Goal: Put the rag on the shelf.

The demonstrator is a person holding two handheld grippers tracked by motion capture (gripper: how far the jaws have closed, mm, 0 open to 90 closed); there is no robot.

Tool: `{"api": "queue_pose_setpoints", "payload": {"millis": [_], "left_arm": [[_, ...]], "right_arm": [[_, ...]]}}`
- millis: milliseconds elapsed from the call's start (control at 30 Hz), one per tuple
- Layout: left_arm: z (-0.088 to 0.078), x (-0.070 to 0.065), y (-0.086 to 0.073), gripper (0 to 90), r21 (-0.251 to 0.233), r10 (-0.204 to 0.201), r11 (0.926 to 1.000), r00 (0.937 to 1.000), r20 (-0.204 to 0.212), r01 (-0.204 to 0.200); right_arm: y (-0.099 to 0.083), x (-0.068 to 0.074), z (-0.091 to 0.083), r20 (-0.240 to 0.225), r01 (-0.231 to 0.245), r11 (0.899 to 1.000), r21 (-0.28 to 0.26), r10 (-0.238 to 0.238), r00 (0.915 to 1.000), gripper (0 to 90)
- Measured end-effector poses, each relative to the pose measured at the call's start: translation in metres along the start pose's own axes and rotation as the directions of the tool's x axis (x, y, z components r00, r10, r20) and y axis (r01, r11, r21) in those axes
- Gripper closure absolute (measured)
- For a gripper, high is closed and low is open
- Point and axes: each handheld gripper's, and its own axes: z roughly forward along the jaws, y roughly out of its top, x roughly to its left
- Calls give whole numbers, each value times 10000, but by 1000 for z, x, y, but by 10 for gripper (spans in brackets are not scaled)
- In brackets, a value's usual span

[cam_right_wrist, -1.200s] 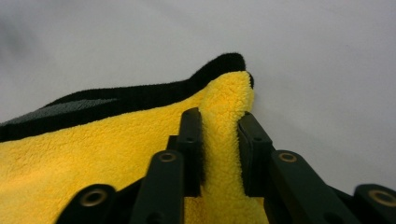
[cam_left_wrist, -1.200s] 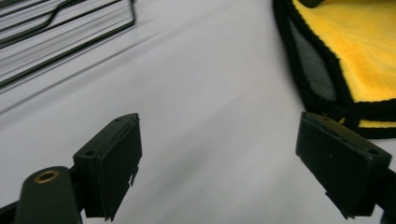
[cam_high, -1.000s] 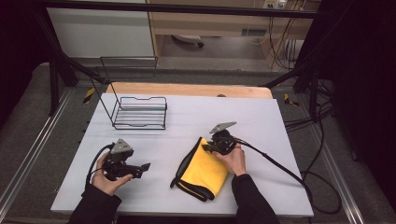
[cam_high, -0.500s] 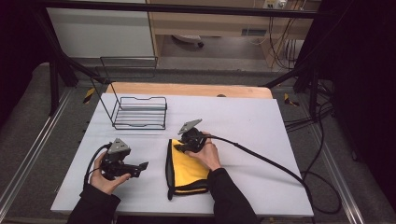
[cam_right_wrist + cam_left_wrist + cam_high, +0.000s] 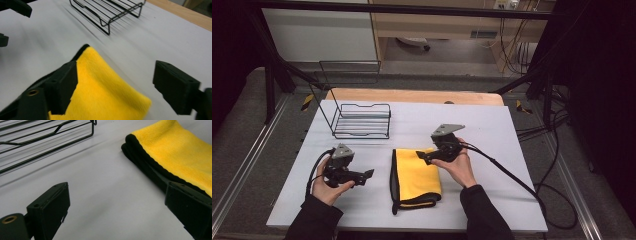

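White table [image 5: 512, 130], wire rack [image 5: 362, 120] at back. Folded yellow cloth [image 5: 416, 176] lies centre. Right gripper [image 5: 422, 157] over its far edge, jaws apart, empty; left gripper [image 5: 368, 175] likewise apart. Likely repositioning; next needs a pinch on an edge.

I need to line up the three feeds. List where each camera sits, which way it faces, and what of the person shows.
High view: above the person's side, looking forward and down at the table; both forearms, left claw and right claw show.
Left gripper view: on the left claw, facing the cloth and rack; own jaws show.
Right gripper view: on the right claw, over the cloth; own jaws show.
All share cloth and rack.
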Motion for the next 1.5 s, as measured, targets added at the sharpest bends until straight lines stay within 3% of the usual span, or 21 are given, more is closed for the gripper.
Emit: {"api": "queue_pose_setpoints", "payload": {"millis": [200, 300, 433, 500, 533, 633, 700, 867, 1167, 1433, 1500], "left_arm": [[22, -5, 22, 84, -106, -309, 9995, 9994, 134, 310], [38, -8, 34, 168, -105, -380, 9992, 9991, 205, 383], [61, -13, 47, 226, 178, -697, 9974, 9970, 326, 691], [72, -16, 52, 308, 319, -676, 9972, 9976, 180, 670], [78, -16, 54, 308, 469, -675, 9967, 9976, 144, 668], [96, -15, 57, 436, 779, -871, 9933, 9961, 164, 855], [102, -16, 56, 453, 957, -859, 9919, 9962, 158, 840], [108, -17, 54, 517, 991, -859, 9917, 9958, 317, 824], [118, -16, 54, 556, 1009, -1000, 9904, 9934, 554, 940], [117, -18, 54, 632, 1243, -1093, 9871, 9918, 663, 1005], [117, -17, 54, 698, 1260, -1208, 9860, 9890, 856, 1095]], "right_arm": [[-26, -11, -21, 143, -722, 9974, 79, 721, 9973, 93], [-46, -17, -33, 108, -1317, 9913, -36, 1317, 9912, 67], [-59, -20, -39, 239, -1491, 9888, 13, 1490, 9885, 57], [-67, -21, -43, 310, -1652, 9862, 98, 1648, 9858, 50], [-67, -21, -43, 310, -1652, 9862, 98, 1648, 9858, 50], [-72, -20, -46, 269, -1743, 9846, 107, 1740, 9844, 45], [-72, -19, -46, 216, -1753, 9845, 97, 1750, 9843, 45], [-72, -19, -45, 189, -1771, 9842, 57, 1770, 9840, 46], [-71, -19, -45, 45, -1929, 9811, -132, 1929, 9812, 48], [-69, -19, -44, -56, -2052, 9782, -318, 2051, 9787, 47], [-63, -19, -41, -27, -2047, 9782, -349, 2047, 9788, 47]]}}
